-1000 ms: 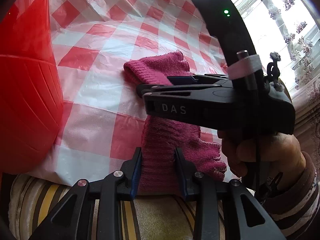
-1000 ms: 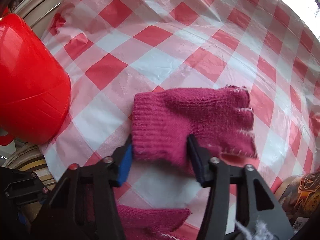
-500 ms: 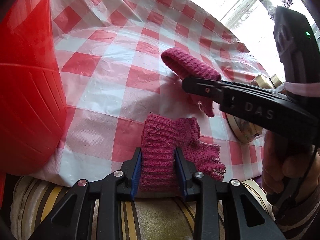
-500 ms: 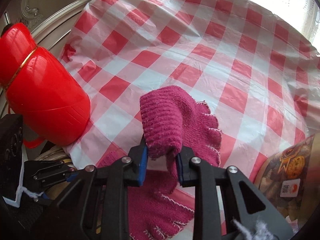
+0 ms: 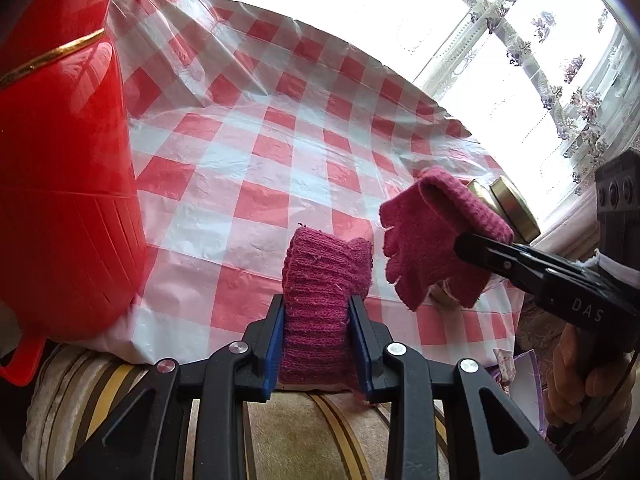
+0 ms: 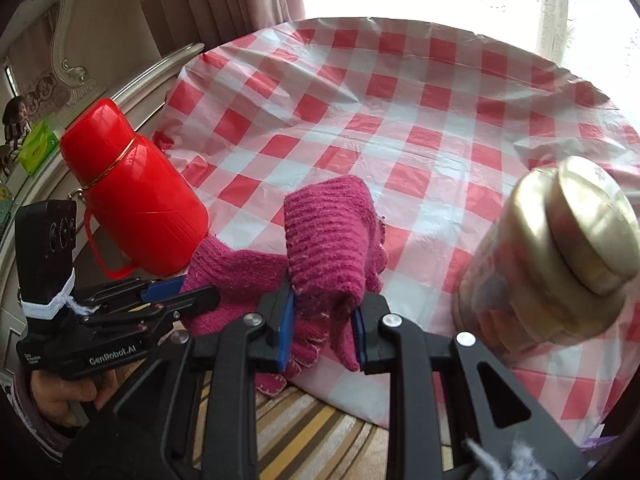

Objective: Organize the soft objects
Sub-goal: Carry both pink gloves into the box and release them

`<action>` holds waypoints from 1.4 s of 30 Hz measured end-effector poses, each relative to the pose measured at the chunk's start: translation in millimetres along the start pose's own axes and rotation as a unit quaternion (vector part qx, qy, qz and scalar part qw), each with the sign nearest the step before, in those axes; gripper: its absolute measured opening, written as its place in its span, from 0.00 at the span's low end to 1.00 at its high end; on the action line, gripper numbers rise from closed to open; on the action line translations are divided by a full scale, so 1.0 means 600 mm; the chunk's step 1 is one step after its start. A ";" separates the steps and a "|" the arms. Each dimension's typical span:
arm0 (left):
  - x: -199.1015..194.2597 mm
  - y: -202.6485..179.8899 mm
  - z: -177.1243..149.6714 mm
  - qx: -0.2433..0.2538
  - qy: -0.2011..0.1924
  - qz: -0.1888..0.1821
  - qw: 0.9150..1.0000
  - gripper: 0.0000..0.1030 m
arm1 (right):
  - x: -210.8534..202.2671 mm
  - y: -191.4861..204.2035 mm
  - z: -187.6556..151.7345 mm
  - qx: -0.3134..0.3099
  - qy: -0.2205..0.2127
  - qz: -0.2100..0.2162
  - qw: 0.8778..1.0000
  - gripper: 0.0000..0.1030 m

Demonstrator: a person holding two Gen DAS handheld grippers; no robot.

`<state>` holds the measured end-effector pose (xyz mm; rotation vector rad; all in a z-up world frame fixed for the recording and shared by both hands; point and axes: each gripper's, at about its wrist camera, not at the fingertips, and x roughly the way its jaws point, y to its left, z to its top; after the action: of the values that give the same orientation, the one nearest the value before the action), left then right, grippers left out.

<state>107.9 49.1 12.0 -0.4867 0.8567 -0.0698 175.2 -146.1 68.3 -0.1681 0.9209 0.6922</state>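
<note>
Above checked red-white plastic-covered worktop point(image 6: 420, 128): two magenta knit fingerless gloves.
Left tool point(image 5: 316, 340) clenches one glove point(image 5: 320, 300) by cuff; right tool point(image 6: 322, 332) clamps other glove point(image 6: 332, 248), lifted.

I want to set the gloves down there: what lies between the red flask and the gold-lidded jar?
Only bare checked tablecloth between red flask and jar, shown in the right wrist view.

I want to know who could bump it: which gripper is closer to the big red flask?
Left. The left gripper, shut on a pink glove, sits just beside the red flask. The right gripper, shut on the other glove, is farther off, nearer the gold-lidded jar.
</note>
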 end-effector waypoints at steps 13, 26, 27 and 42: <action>-0.073 -0.124 -0.018 0.055 -0.025 -0.052 0.997 0.30 | -0.207 -0.120 -0.142 0.106 -0.050 -0.058 0.991 0.27; -0.072 -0.400 -0.100 0.189 0.042 -0.189 0.963 0.31 | -0.386 -0.288 -0.368 0.266 -0.057 -0.174 0.947 0.27; -0.066 -0.420 -0.110 0.198 0.053 -0.199 0.958 0.31 | -0.394 -0.295 -0.383 0.275 -0.056 -0.181 0.942 0.27; 0.112 -0.515 -0.267 0.236 0.244 -0.127 0.932 0.63 | -0.288 -0.302 -0.496 0.299 0.038 -0.162 0.940 0.42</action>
<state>74.7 -303.8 11.6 -0.1180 1.2153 -0.6448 15.1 -493.0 -5.9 0.1939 1.1081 0.0822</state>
